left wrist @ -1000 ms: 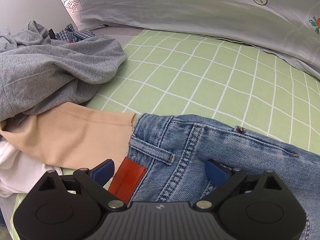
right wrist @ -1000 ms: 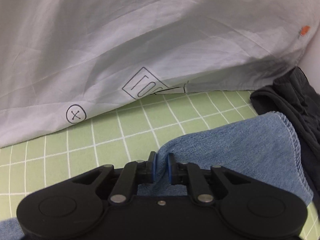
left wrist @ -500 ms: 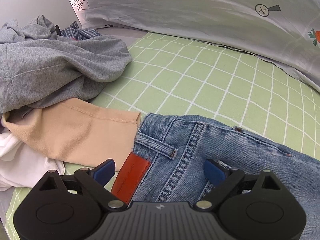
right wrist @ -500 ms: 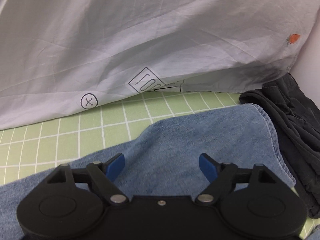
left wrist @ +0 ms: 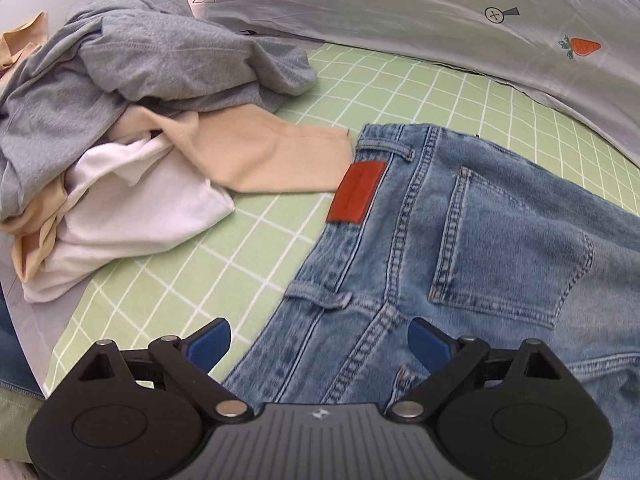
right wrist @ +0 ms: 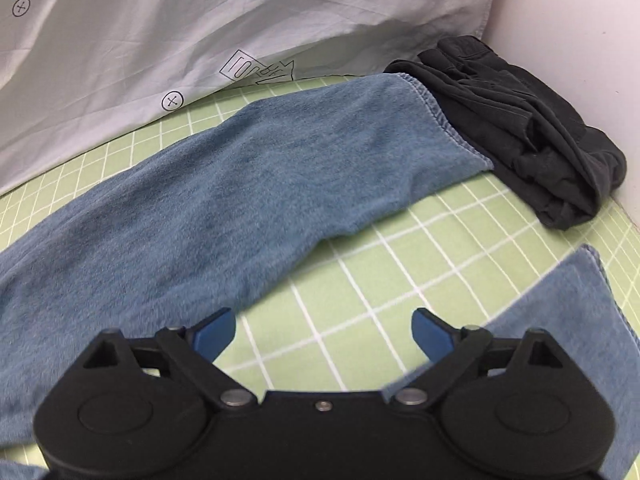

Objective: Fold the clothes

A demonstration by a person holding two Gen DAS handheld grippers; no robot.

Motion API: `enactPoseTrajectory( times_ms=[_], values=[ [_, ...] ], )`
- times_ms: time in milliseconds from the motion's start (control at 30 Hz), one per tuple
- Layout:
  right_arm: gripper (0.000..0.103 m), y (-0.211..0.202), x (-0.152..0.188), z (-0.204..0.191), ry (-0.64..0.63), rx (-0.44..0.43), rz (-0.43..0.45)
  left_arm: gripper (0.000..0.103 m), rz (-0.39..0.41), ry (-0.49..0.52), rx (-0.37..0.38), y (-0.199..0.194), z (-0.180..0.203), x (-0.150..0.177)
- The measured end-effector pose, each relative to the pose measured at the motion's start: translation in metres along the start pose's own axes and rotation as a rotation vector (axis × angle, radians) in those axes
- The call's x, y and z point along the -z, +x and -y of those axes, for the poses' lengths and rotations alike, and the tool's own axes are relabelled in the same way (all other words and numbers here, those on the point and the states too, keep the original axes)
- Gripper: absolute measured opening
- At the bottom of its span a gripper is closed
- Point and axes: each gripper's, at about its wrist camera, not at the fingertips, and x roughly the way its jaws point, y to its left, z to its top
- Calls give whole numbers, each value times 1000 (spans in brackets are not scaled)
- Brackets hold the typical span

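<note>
1. Green checked sheeting covers the bed, with a pale printed pillow along the far edge, beyond both pairs of tongs.
2. A pair of blue jeans lies spread on the sheet, back side up, its red waistband patch showing.
3. The left tongs hover over the waistband end; their blue pads stand wide apart, pressing on nothing, with denim beneath the gap.
4. The right tongs have just been opening and now stand fully spread, with only bare sheet between the pads.
5. One trouser leg runs ahead and to the left of the right tongs, its hem touching a dark folded garment by the wall.
6. The other leg's hem lies just beside the right pad, to the lower right.
7. Left of the left tongs sits an unfolded heap: a grey top, a beige garment and a white one; the beige cloth touches the waistband corner.
8. The jeans' long axis runs from the left tongs at the waist across to the right tongs at the hems, and the two legs splay apart.
9. Judged from this layout, the next fold depends on bringing the legs together, and the right tongs are the nearer to both hems.
</note>
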Motion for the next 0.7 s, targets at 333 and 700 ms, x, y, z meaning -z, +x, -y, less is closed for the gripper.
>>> enactPoseTrajectory(
  times_ms=[333, 700],
  values=[
    [102, -66, 110, 20, -7, 101, -13, 95, -86, 15, -42, -15, -6, 88],
    [102, -90, 176, 63, 158, 70, -69, 84, -94, -135, 62, -6, -22, 112]
  ],
)
